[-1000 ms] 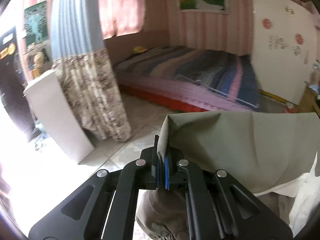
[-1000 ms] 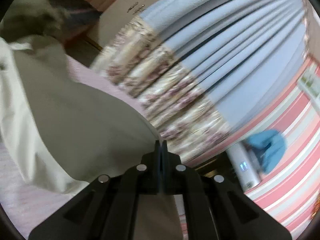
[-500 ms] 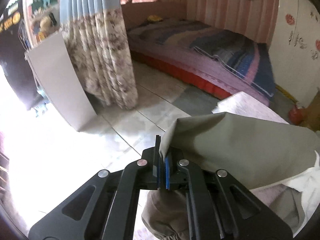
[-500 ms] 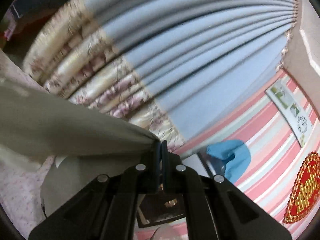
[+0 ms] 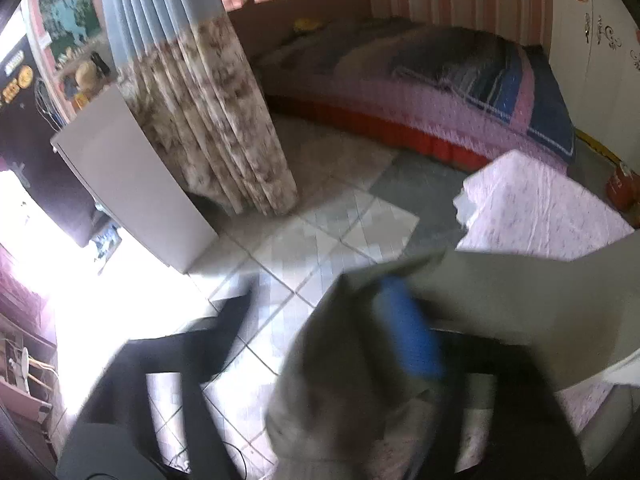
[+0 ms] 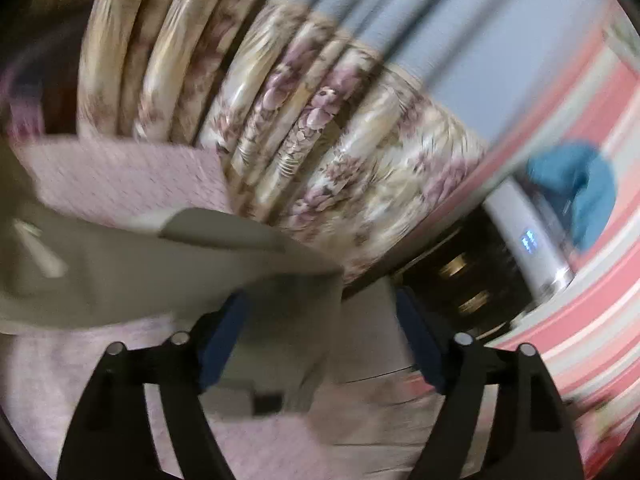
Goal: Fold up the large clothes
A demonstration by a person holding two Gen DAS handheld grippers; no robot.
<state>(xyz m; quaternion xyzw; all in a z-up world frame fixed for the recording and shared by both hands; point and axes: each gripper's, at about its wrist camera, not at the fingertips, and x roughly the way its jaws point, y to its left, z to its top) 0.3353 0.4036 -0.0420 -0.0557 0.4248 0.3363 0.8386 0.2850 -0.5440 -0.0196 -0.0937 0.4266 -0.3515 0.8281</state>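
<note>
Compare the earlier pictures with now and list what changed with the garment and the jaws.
Both grippers, left and right, have just opened their jaws, releasing the olive garment, which was pinched before. It now sinks onto the pink cloth. The floral curtain and the bed are unchanged.

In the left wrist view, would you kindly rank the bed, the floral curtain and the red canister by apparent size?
1. bed
2. floral curtain, nearer the camera, so its rank against the bed is unsure
3. red canister, smallest
</note>
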